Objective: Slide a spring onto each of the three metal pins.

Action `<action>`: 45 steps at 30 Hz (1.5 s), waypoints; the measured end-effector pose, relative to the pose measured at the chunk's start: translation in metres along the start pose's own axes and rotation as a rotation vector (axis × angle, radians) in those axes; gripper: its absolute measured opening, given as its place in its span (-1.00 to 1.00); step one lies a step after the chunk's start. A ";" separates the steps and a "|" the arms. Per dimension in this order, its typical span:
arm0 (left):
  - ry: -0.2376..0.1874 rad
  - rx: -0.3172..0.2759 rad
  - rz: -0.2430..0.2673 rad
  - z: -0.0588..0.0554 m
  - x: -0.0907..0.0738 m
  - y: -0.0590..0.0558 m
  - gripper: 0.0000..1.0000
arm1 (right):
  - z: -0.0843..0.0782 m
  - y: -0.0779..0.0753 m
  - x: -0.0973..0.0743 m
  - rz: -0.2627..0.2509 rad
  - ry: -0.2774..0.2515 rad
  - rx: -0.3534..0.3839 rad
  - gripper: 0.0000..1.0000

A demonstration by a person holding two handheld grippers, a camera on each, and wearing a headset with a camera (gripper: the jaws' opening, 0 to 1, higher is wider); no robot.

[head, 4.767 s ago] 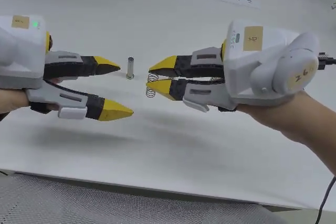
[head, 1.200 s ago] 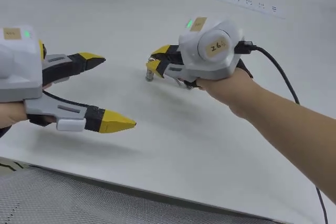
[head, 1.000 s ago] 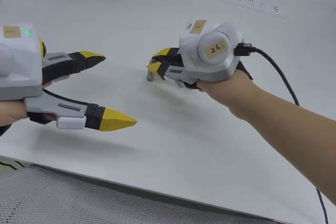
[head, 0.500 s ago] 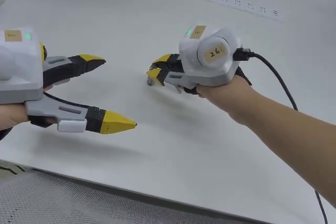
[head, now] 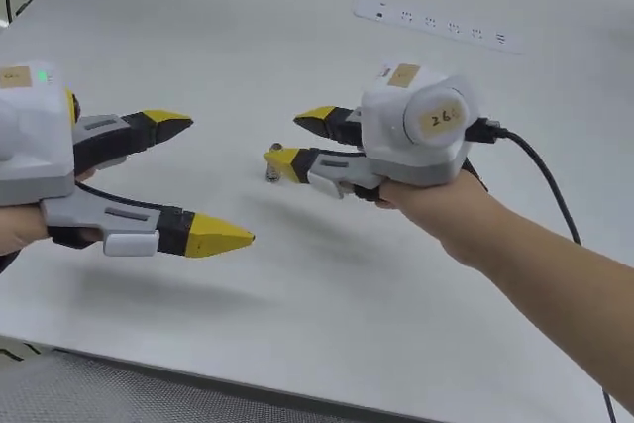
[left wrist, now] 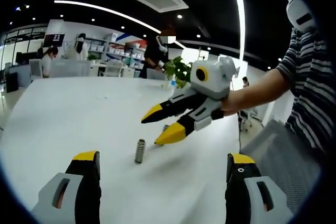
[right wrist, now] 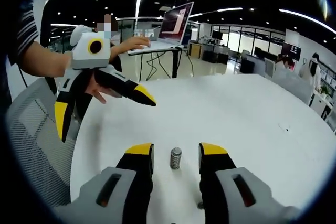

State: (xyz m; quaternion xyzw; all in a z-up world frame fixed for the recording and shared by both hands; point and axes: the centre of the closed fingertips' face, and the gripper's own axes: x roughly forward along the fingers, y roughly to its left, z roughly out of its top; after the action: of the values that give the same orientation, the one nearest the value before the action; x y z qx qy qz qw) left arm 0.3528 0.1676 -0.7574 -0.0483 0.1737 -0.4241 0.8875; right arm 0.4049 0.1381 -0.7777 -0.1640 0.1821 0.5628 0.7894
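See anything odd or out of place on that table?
Nothing stands out. The pin stands upright on the table with a spring around it, just ahead of the open right tongs.

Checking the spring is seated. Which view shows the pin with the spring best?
Left gripper view: the pin stands side-on, unobstructed, spring coils visible. Right gripper view shows it between open jaws; head view, small beside a jaw tip.
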 end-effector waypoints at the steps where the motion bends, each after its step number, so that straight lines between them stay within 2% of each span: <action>1: -0.001 0.000 -0.001 0.001 0.000 0.000 0.95 | 0.000 0.002 -0.004 0.005 -0.018 0.025 -0.29; 7: -0.008 0.009 0.004 0.007 0.004 0.002 0.96 | 0.000 -0.002 -0.024 -0.012 -0.084 0.068 0.04; 14: -0.003 0.023 -0.017 0.011 0.009 -0.003 0.96 | -0.002 -0.009 -0.053 -0.052 -0.138 0.103 0.29; 17: 0.007 0.027 -0.018 0.009 0.010 -0.002 0.96 | -0.008 -0.011 -0.065 -0.072 -0.163 0.143 0.44; 22: 0.007 0.033 -0.026 0.010 0.011 -0.004 0.96 | -0.024 -0.015 -0.086 -0.118 -0.177 0.179 0.69; 25: 0.015 0.040 -0.030 0.008 0.012 -0.005 0.96 | -0.027 -0.019 -0.100 -0.154 -0.211 0.196 0.82; 29: 0.014 0.050 -0.030 0.008 0.013 -0.006 0.96 | -0.030 -0.021 -0.115 -0.177 -0.241 0.234 0.99; 36: 0.010 0.058 -0.031 0.010 0.010 -0.009 0.96 | -0.050 -0.017 -0.143 -0.205 -0.238 0.256 0.99; 40: 0.008 0.060 -0.017 0.011 0.005 -0.007 0.96 | -0.059 -0.020 -0.156 -0.228 -0.237 0.274 0.99; 45: 0.015 0.062 0.001 0.008 -0.002 -0.004 0.96 | -0.071 -0.016 -0.170 -0.246 -0.216 0.280 0.99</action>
State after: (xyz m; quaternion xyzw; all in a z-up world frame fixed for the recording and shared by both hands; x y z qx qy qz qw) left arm 0.3521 0.1660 -0.7483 -0.0175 0.1669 -0.4291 0.8875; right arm 0.3615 -0.0402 -0.7588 -0.0126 0.1515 0.4458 0.8821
